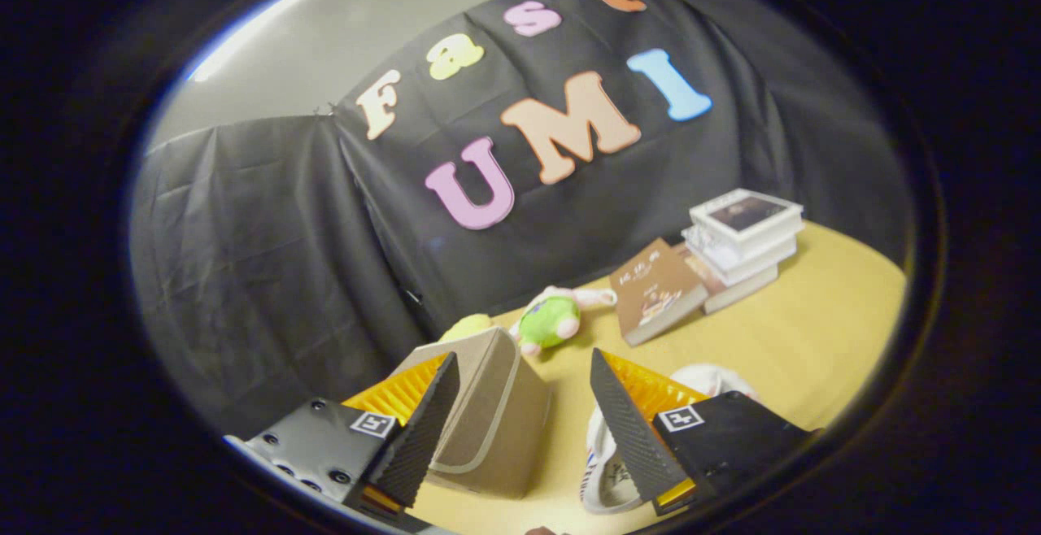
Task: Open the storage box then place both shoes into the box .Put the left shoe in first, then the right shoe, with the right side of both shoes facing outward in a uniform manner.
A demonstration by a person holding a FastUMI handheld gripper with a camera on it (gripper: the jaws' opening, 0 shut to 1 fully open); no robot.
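Observation:
A beige fabric storage box [496, 413] with pale trim stands on the yellow table [813, 340], just ahead of my left finger and partly behind it. A white shoe [608, 478] lies under and behind my right finger, most of it hidden. My gripper [520, 389] is held tilted above the table, open, with nothing between its fingers; the gap between them looks onto the box's right side and bare tabletop. Whether the box's lid is open I cannot tell from this angle.
A green and white plush toy [553, 319] lies beyond the box near the booth wall. A brown book [655, 291] leans against a stack of books [744, 242] farther right. A yellowish soft object [468, 326] peeks out behind the box.

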